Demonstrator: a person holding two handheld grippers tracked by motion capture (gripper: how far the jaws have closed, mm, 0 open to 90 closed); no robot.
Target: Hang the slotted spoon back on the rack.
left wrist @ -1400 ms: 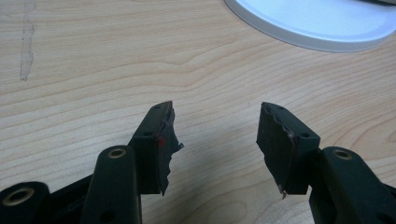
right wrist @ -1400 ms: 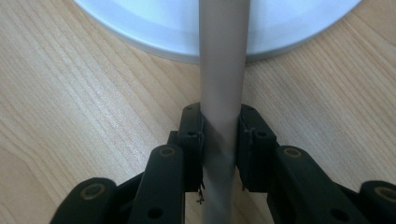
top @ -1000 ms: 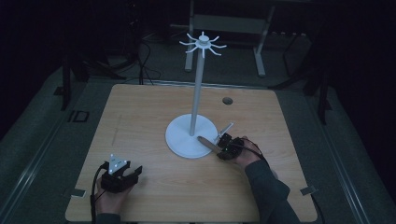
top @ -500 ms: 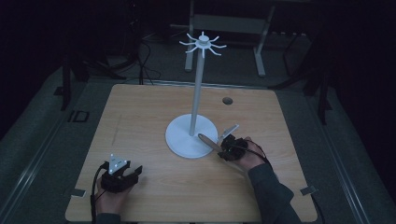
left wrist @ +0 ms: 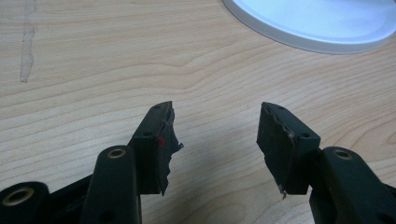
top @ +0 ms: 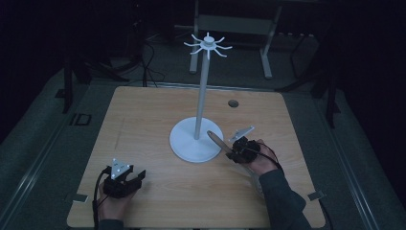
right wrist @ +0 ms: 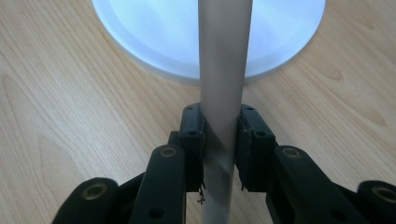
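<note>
Pale wood-grain tabletop (top: 143,120), matte, one faint streak. On it a white stand: smooth round disc base (top: 184,143), slim upright pole (top: 201,96), spoked hook crown (top: 208,44) on top.

Right gripper (right wrist: 222,135): black jaws partly closed, pads pressed on both sides of a beige, smooth tube-like rod (right wrist: 224,70). Rod juts out over the rim of the disc base; in the high view its tip points toward the pole.

Left gripper (left wrist: 215,135): jaws wide apart, nothing between them, pad linings torn and ragged, low over bare wood near the table's front left.

The stand (top: 197,143) is white, the tube (right wrist: 223,93) pale beige, the surface (top: 143,124) light wood-grained, each hand-held gripper black.
</note>
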